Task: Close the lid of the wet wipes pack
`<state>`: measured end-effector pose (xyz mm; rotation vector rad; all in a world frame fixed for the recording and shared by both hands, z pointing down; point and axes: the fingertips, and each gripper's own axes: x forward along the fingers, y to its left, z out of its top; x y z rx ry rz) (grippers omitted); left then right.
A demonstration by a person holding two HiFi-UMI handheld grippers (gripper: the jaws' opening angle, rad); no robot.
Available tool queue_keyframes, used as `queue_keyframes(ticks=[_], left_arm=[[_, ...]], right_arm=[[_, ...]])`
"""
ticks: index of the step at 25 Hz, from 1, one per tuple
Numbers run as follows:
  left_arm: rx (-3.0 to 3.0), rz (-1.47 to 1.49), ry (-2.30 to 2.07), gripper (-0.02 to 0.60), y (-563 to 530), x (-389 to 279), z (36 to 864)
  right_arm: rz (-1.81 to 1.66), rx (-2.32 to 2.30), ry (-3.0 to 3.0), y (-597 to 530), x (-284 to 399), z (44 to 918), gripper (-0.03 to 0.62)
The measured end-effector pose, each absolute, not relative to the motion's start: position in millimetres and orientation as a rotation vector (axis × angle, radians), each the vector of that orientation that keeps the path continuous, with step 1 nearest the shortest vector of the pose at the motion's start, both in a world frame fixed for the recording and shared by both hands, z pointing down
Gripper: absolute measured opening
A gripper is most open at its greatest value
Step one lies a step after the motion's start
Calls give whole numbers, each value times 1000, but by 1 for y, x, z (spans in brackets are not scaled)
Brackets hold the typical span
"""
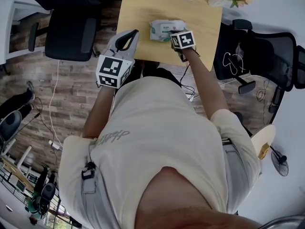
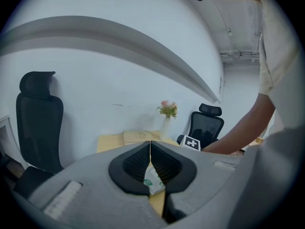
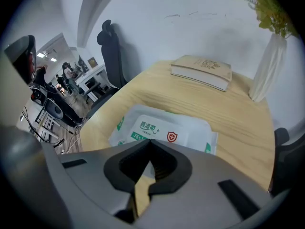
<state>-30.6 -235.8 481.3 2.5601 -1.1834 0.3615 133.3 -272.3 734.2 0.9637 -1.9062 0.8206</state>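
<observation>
The pack [image 3: 164,128] lies on a wooden table [image 3: 238,123] between chairs [image 1: 71,27]. The left gripper [image 2: 150,144] and right gripper [image 3: 150,142] are clenched, empty. The vase [image 3: 267,66] is cropped at upper right.

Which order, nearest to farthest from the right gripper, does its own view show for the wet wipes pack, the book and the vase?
1. Wet wipes pack, just ahead of the jaws.
2. Book, far end, centre, and vase, far end, right: too close to call.

A pale wooden bench [image 1: 138,13] stands before a white wall [image 3: 200,18] on a brown plank floor [image 1: 76,97]. One black office chair [image 1: 71,27] sits at its left, another chair [image 1: 259,56] at its right.
</observation>
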Motion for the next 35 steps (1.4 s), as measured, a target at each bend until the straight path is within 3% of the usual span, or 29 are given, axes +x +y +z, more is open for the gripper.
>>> queue_keyframes(ticks=[16,35], left_arm=[[2626,330,-1167,17,-243,-28,459],[2804,197,-1072,17,-286,5,378]], right_arm=[[807,1110,-2039,-253,133,691,2],[572,1382,-2491,-252,152,472,2]])
